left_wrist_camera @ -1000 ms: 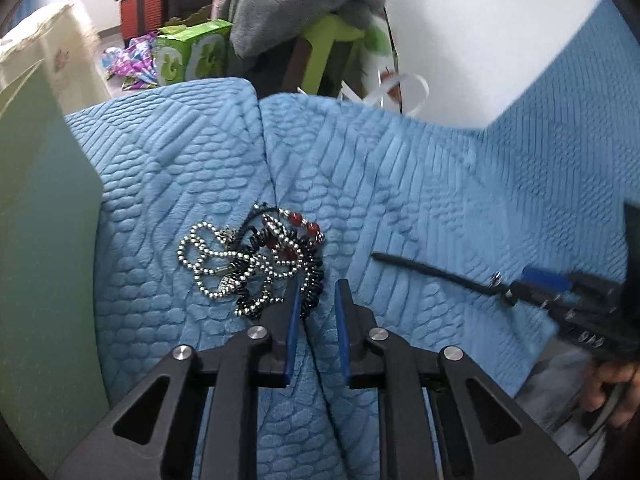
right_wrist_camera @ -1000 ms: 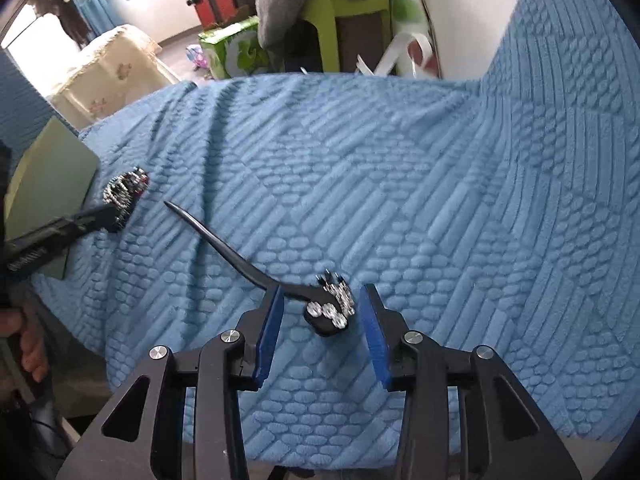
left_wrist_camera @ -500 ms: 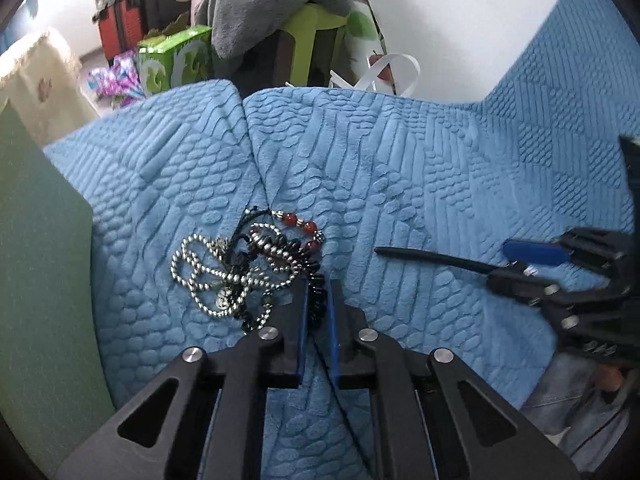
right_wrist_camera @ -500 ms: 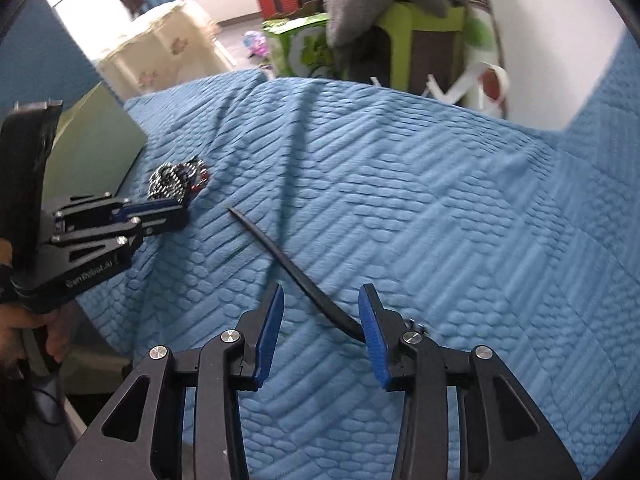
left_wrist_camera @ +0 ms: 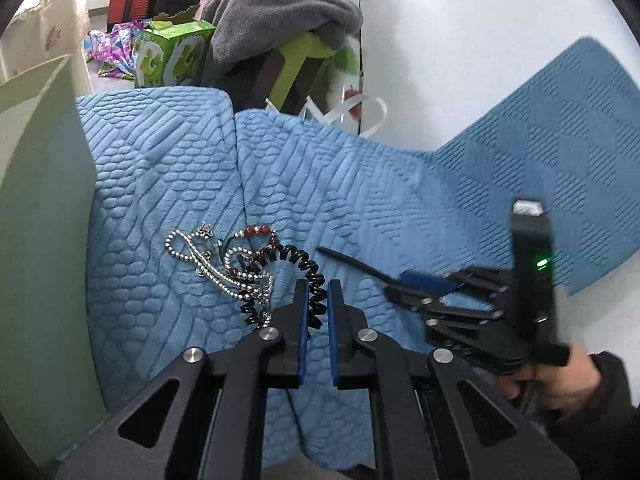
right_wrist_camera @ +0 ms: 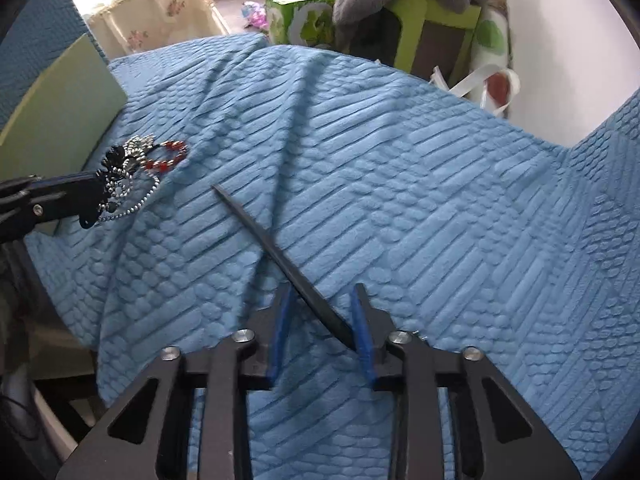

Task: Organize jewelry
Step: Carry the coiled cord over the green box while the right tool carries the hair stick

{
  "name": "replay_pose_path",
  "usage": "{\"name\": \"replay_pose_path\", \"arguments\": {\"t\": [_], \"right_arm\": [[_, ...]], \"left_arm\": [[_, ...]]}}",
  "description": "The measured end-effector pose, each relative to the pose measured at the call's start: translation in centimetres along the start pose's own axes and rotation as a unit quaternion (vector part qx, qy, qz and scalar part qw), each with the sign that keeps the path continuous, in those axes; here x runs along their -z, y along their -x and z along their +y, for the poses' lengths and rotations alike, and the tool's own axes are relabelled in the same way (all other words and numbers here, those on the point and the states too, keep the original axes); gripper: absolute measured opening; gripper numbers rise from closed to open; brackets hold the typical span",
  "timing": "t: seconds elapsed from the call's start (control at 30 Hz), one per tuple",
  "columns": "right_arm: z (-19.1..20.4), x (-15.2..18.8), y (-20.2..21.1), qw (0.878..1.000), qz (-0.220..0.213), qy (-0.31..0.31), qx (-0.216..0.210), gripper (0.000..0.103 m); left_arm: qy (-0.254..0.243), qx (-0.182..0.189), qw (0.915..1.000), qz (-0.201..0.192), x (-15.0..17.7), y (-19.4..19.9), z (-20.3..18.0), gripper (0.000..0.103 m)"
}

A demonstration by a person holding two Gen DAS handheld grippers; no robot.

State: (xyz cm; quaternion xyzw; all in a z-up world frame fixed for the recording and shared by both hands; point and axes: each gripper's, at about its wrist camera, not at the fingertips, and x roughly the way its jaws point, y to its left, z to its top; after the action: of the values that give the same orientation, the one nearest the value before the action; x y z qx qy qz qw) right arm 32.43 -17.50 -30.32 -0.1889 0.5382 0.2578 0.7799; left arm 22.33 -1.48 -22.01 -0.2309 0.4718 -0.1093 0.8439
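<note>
A: What has our left hand-held gripper [left_wrist_camera: 318,300] got?

B: We see its blue pads nipped tight on the black coiled cord [left_wrist_camera: 308,276], which trails back into the jewelry tangle [left_wrist_camera: 224,256] of silver bead chains and red beads lying on the blue quilted blanket [left_wrist_camera: 360,184].

A: And our right hand-held gripper [right_wrist_camera: 322,304]?

B: Its jaws have just been closing and stand narrow, not yet pressing. We see the black hair stick [right_wrist_camera: 276,248] running between them, its tip pointing toward the tangle, well apart from it, on the same blanket.
</note>
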Motion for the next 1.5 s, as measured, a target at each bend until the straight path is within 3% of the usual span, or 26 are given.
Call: {"name": "replay_pose_path", "arguments": {"t": [0.17, 0.37, 0.67, 1.13, 1.5], "right_arm": [[1.5, 0.4, 0.5, 1.0, 0.003, 0.005, -0.015, 0.006], [2.8, 0.4, 3.6, 0.998, -0.048, -0.029, -0.018, 0.005], [2.6, -0.7, 8.1, 0.991, -0.077, -0.105, -0.028, 0.004], [5.2, -4.4, 16.4, 0.985, -0.135, -0.107, -0.013, 0.004], [9.6, -9.5, 21.8, 0.981, -0.176, -0.073, -0.027, 0.004]], "left_arm": [[0.01, 0.002, 0.9997, -0.02, 0.2, 1.9, -0.3, 0.008], [0.017, 0.014, 0.999, -0.038, 0.3, 4.2, -0.6, 0.008], [0.026, 0.016, 0.9977, -0.061, -0.9, 8.4, -1.1, 0.008], [0.004, -0.003, 0.9967, -0.081, -4.0, 15.0, -2.0, 0.008], [-0.007, -0.032, 0.9938, -0.106, -6.1, 20.6, -0.5, 0.008]]}}
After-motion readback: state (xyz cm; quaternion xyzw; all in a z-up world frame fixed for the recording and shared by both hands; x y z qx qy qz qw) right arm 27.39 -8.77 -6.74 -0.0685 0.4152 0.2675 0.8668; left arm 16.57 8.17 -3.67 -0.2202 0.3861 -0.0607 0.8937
